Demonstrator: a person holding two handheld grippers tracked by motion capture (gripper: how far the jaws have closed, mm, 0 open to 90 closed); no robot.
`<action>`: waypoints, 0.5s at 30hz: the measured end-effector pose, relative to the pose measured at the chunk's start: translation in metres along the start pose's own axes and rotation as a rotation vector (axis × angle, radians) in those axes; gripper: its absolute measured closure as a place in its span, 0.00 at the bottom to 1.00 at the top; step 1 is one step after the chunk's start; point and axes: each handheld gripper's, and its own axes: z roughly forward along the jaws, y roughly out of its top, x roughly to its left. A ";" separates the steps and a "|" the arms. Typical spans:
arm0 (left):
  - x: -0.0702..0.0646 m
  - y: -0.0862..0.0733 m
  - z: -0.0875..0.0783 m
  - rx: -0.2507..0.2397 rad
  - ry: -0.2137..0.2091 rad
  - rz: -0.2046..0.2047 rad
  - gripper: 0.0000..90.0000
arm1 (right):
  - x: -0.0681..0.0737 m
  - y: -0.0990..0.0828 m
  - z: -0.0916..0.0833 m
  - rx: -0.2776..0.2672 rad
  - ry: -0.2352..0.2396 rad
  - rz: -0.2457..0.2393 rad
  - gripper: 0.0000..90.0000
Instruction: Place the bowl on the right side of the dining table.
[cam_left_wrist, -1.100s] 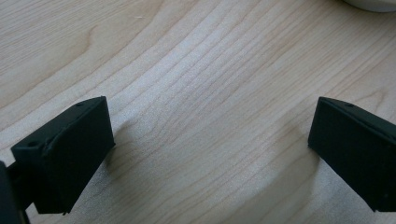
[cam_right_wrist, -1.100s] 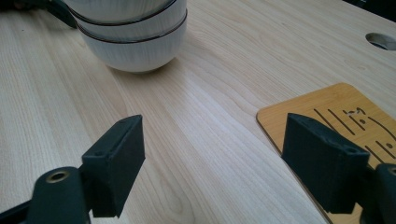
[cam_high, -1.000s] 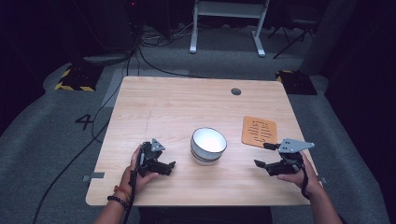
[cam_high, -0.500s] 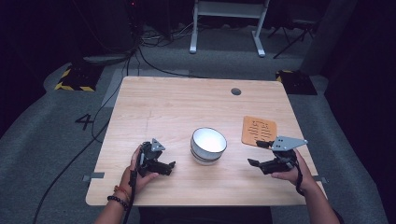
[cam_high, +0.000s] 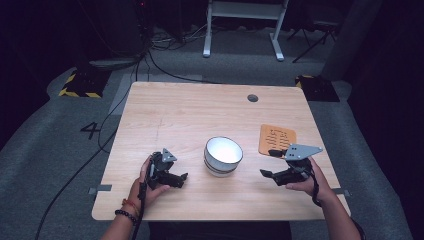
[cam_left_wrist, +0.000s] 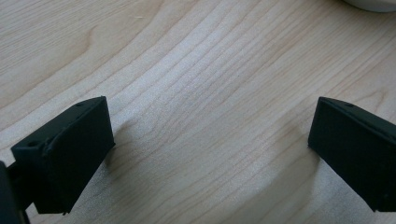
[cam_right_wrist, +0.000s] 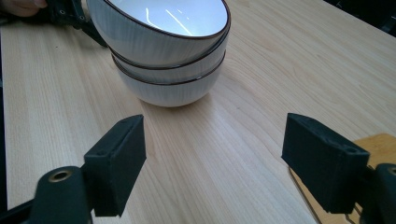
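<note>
Your left gripper view clips the bowl stack (cam_left_wrist: 371, 3) to a sliver at the top edge. Right gripper view cuts off the orange mat (cam_right_wrist: 373, 144) at the right.

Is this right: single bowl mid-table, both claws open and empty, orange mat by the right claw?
Not quite: it is no single bowl. The right gripper view shows a stack of three nested bowls, each dark rim visible. The rest holds: the stack sits mid-table, the left claw and right claw are both open and empty, and the orange mat lies by the right claw.
</note>
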 end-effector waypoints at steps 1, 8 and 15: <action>0.000 0.000 0.000 -0.002 0.000 -0.002 0.00 | 0.001 0.002 0.001 -0.013 0.001 -0.005 0.26; 0.000 0.000 0.000 0.000 0.000 0.000 0.00 | 0.006 0.010 0.005 -0.010 0.022 -0.017 0.25; 0.000 0.000 0.000 -0.001 0.000 -0.002 0.00 | 0.011 0.019 0.012 -0.007 0.037 -0.046 0.25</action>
